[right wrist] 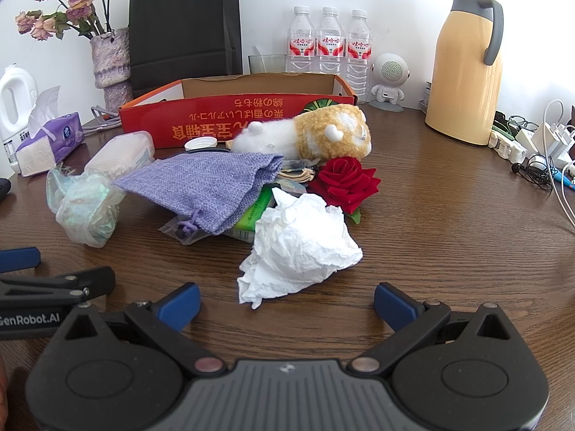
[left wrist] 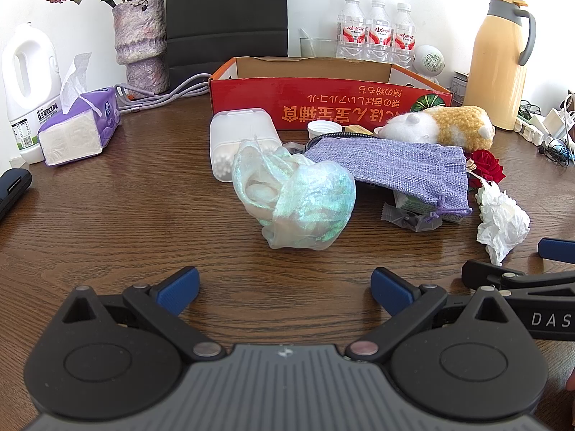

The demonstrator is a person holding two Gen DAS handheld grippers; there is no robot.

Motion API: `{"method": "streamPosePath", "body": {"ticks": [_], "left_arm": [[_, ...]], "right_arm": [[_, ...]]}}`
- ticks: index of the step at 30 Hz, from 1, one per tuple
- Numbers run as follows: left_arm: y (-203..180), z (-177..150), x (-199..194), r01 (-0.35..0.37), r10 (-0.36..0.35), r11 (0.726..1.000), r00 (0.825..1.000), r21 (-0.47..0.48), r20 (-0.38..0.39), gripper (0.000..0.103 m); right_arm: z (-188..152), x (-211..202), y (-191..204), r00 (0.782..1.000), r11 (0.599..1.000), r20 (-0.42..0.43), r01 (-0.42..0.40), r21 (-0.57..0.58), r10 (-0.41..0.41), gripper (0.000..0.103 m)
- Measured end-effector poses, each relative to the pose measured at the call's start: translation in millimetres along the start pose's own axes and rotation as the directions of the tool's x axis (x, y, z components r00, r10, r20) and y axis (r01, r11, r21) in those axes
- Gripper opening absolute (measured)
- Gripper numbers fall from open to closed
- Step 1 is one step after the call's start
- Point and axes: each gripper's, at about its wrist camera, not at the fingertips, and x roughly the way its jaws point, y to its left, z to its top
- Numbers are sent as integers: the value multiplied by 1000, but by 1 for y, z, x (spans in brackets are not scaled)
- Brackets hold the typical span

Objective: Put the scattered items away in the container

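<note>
Both grippers are hovering low over the wooden tabletop (left wrist: 107, 215), side by side, angled down toward a clutter of items. Left gripper (left wrist: 285, 289) is sitting with its blue fingers (left wrist: 178, 289) spread fully wide, nothing between them, facing the iridescent pouch (left wrist: 294, 197), which is lying just ahead on bare wood. Right gripper (right wrist: 287, 303) is likewise wide open and holding nothing; its fingers (right wrist: 393, 303) are flanking the near edge of the crumpled tissue (right wrist: 300, 248) without touching it. Behind the tissue a red rose (right wrist: 345, 179) is lying, with a green packet (right wrist: 251, 221) just left of it, partly under the purple bag (right wrist: 212, 186). A clear wrapper (right wrist: 176, 230) is poking out from under the bag's drawstring end. The plush hamster (right wrist: 309, 134) is lying on its side right against the front wall of the red box (right wrist: 201, 115), which is standing open at the back of the pile, looking empty from here. A swab case (left wrist: 240, 140) is lying left of the bag, touching the pouch's far side, and a white cap (left wrist: 323, 129) is sitting between the case and the hamster, near the box wall. Well apart on the left a tissue pack (left wrist: 79, 129) and white jug (left wrist: 27, 86) are standing; a yellow thermos (right wrist: 467, 68) is standing back right, three water bottles (right wrist: 330, 39) behind the box.
</note>
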Motion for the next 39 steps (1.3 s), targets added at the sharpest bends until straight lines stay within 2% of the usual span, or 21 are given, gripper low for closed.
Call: {"method": "streamPosePath", "body": {"ticks": [39], "left_arm": [[0,0,0,-10,10,1000,1000,-7,0,103]], "right_arm": [[0,0,0,1000,1000,1,0,0,0,103]]}}
